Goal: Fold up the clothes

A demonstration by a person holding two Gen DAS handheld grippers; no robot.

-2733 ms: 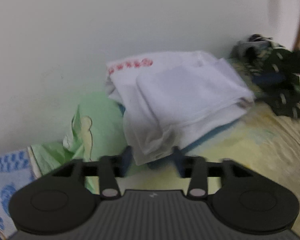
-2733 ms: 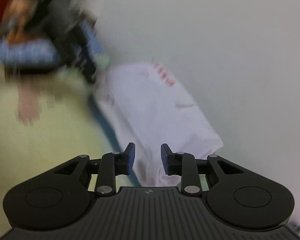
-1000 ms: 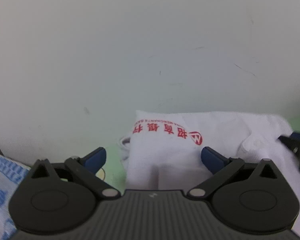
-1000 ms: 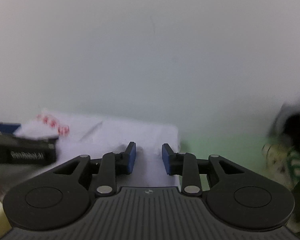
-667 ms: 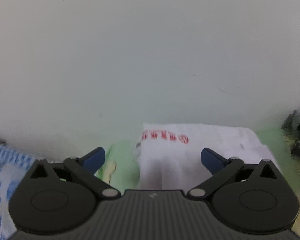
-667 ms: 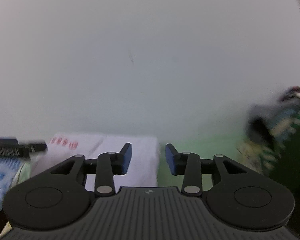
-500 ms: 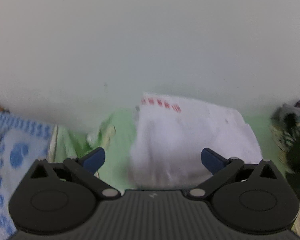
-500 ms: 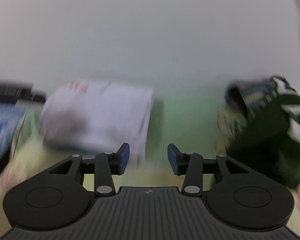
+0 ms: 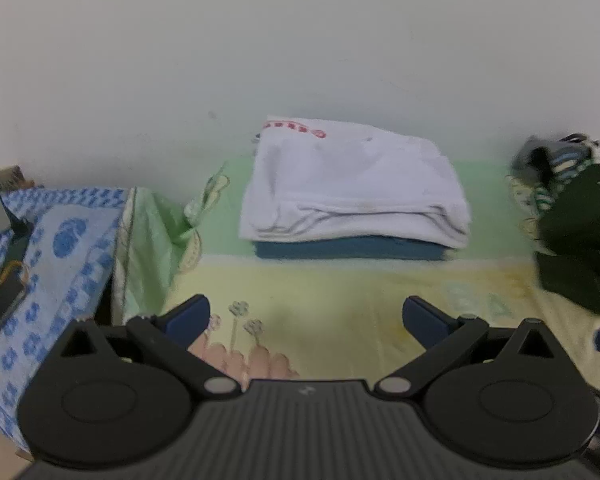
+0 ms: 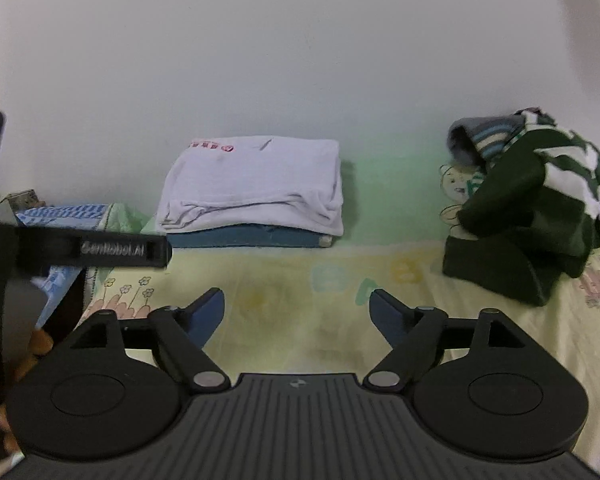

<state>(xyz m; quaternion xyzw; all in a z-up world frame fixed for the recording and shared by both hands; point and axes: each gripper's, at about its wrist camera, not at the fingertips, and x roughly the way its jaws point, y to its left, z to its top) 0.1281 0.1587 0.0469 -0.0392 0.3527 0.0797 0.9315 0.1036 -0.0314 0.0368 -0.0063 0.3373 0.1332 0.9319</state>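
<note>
Clothes in a dark green heap (image 10: pixel 528 216) lie unfolded, ahead and right of my right gripper (image 10: pixel 298 312), the nearer one. Both it and my left gripper (image 9: pixel 306 320) are wide apart, holding nothing.

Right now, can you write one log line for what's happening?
left gripper: open, empty | right gripper: open, empty | white shirt: folded, on blue cloth | dark green clothes: unfolded

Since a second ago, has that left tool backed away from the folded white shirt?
Yes. The left gripper has pulled back from the wall: the folded white shirt sat right between its open jaws and now lies well beyond them, with bare bed sheet between.
</note>
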